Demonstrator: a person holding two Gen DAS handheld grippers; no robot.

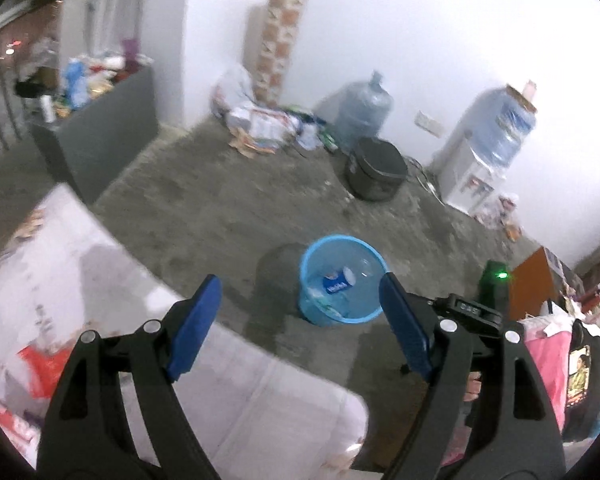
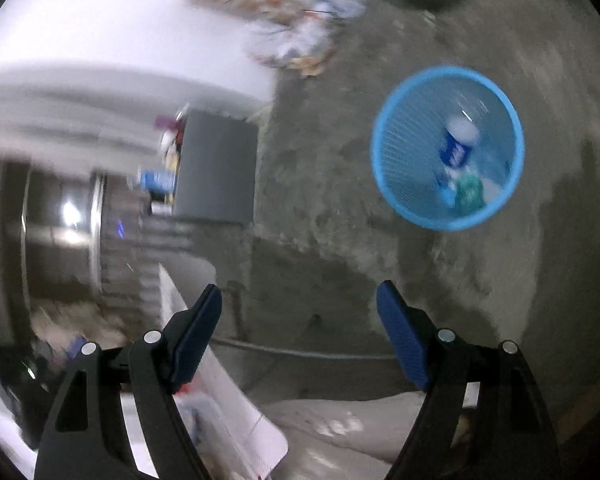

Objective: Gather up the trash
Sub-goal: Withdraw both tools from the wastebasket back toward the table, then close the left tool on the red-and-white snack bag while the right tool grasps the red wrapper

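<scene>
A blue mesh trash basket (image 1: 315, 304) stands on the concrete floor just ahead of my left gripper (image 1: 300, 292), which is open and empty above a white patterned surface (image 1: 80, 264). Inside the basket lie a blue and white cup (image 1: 338, 282) and clear plastic trash. In the right wrist view the basket (image 2: 388, 168) is at the upper right, holding the blue cup (image 2: 456, 148) and a green item (image 2: 470, 194). My right gripper (image 2: 299, 304) is open and empty, above the floor, well short of the basket. This view is blurred.
A litter pile (image 1: 260, 124) lies by the white wall, beside a patterned box (image 1: 280, 44). A water jug (image 1: 362, 110), a black pot (image 1: 376, 170) and a water dispenser (image 1: 484, 148) stand along the wall. A grey cabinet (image 1: 100, 136) with clutter is at left.
</scene>
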